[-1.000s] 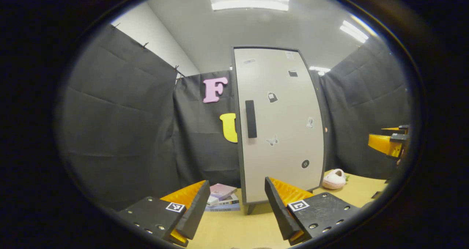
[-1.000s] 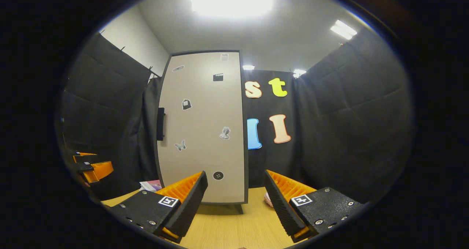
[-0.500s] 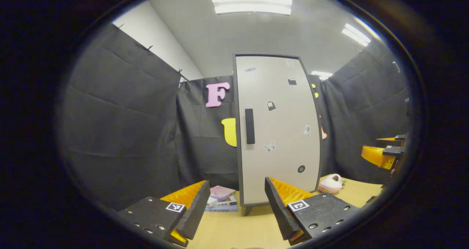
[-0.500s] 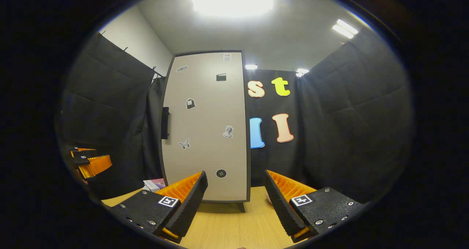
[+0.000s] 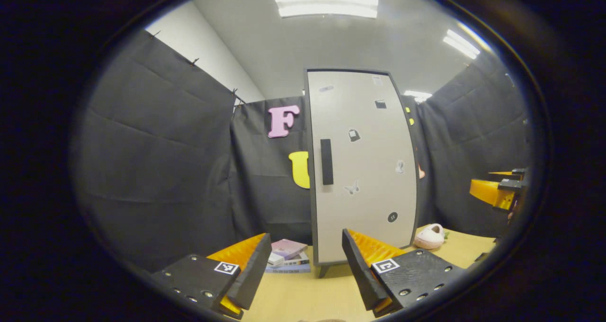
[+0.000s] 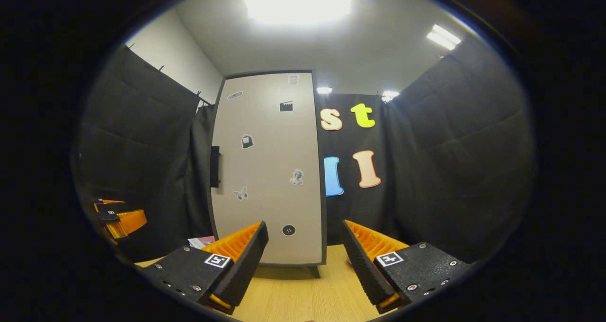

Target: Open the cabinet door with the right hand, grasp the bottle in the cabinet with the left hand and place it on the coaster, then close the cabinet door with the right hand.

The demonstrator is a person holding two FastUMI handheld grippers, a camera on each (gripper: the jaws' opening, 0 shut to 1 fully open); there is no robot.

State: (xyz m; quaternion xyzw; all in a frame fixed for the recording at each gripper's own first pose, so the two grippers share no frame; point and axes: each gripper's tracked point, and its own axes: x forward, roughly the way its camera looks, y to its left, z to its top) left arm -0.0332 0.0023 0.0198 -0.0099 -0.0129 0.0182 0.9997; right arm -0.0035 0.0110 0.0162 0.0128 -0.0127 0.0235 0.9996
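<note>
Your left hand-held gripper hangs wide open, empty; your right hand-held gripper too; the cabinet door stands closed ahead on the desk, handle untouched; books lie beside it.

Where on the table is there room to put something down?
Bare table lies in front of the closed cabinet, toward both open grippers. It is crowded left of the cabinet by the books, and right of it by the pink slipper.

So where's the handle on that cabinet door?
In the left gripper view the dark handle runs upright along the door's left edge, about mid-height, beside the black cloth wall, above the stacked books.
</note>
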